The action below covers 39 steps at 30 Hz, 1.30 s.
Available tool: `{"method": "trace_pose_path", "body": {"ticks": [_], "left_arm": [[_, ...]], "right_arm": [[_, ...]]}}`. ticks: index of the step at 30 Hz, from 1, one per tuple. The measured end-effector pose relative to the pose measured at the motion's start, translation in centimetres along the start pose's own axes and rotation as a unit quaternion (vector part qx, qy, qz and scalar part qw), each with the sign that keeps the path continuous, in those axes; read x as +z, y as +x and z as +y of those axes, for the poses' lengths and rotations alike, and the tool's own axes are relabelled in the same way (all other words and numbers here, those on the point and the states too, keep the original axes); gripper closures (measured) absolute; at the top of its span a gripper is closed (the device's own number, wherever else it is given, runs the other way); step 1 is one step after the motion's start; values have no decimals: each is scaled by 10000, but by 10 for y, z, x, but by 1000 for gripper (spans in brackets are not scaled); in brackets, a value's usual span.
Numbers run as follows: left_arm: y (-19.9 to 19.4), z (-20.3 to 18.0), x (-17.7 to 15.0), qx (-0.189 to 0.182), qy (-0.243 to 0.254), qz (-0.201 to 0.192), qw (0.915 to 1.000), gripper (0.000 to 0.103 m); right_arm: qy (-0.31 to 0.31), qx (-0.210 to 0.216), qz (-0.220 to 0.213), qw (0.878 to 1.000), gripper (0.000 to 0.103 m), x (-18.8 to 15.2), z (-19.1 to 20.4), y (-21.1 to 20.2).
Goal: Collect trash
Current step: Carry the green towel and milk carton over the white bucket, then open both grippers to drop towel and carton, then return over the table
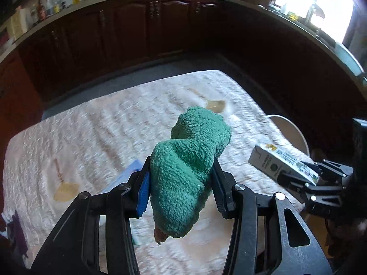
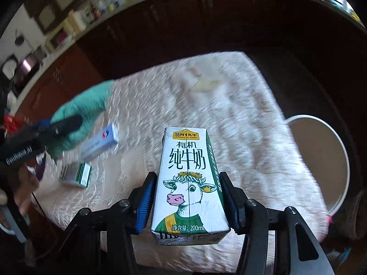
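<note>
The milk carton [image 2: 189, 181] is clamped by its two side faces between the closed jaws of the right gripper [image 2: 188, 197], held clear above the table [image 2: 240, 119] with the white bin [image 2: 321, 160] just off the table's right edge. The left gripper [image 1: 181, 183] is closed on a bunched green cloth [image 1: 188, 160], held above the table. Likely faults: the smooth carton may slip or crush under clamp pressure, a release short of the bin may drop it on the floor, and the two small boxes [image 2: 91, 158] on the table may be missed.
</note>
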<state>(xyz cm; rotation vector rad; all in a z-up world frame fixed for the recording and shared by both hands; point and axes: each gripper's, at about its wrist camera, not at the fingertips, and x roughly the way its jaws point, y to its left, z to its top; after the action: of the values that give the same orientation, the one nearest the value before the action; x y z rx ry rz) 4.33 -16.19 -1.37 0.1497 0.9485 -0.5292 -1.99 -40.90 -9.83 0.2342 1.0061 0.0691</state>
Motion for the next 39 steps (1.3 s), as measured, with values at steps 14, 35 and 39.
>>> {"method": "trace_pose_path", "body": {"ticks": [14, 35, 39], "left_arm": [[29, -127, 29, -545, 791, 154, 9953, 58], [123, -245, 38, -1070, 1005, 930, 9848, 53], [126, -242, 39, -1232, 877, 939, 9840, 46]], "right_arm": [[1393, -329, -629, 9877, 51, -13, -115, -63], [2957, -768, -298, 9517, 50, -48, -239, -23], [3170, -789, -309, 9446, 39, -52, -246, -20]]}}
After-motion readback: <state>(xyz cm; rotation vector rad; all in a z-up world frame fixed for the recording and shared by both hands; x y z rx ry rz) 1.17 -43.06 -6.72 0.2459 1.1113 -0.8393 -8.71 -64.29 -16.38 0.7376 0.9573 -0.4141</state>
